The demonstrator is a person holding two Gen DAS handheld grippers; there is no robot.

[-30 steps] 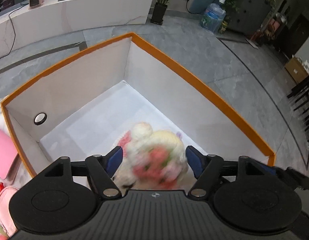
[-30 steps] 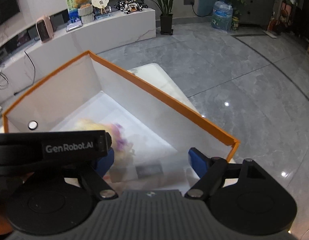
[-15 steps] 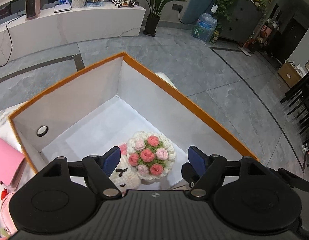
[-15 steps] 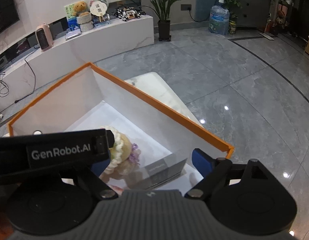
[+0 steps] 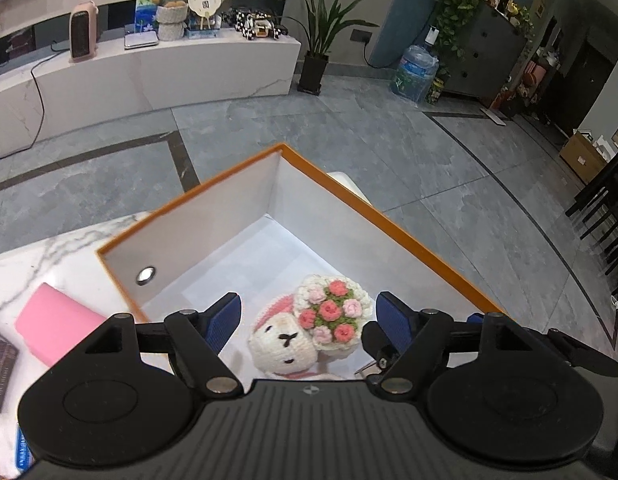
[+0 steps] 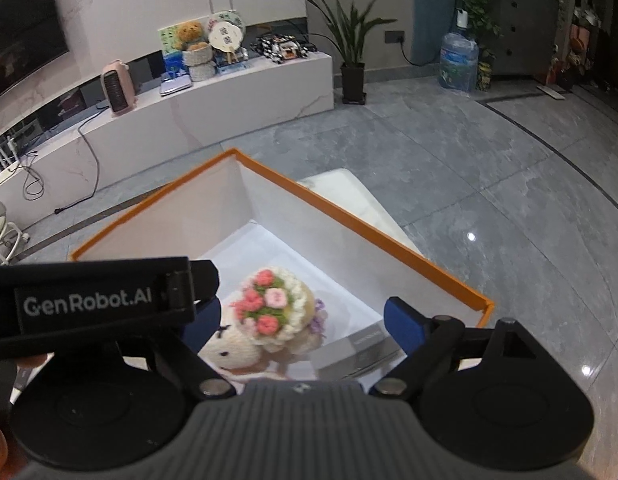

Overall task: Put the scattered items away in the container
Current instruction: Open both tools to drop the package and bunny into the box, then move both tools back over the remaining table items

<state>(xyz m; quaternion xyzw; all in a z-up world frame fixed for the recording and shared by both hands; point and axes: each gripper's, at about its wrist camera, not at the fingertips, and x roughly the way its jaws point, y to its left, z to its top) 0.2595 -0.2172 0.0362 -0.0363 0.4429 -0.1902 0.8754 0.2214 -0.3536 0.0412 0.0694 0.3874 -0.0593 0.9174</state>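
While the knitted toy point(image 5: 305, 330) lies in the box point(image 5: 409, 240), right below the left gripper point(image 5: 307, 322), both grippers hang spread and hold nothing; the right gripper point(image 6: 299, 326) is beside it, a pink pouch point(image 5: 55, 326) waits outside.

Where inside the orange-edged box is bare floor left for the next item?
Bare white floor runs from the crocheted sheep doll back to the far corner of the orange-rimmed box. The near end is crowded: doll plus grey carton.

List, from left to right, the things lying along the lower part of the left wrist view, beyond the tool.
Dark book → pink case → orange-rimmed box wall → crocheted bunny → crocheted flower bouquet.
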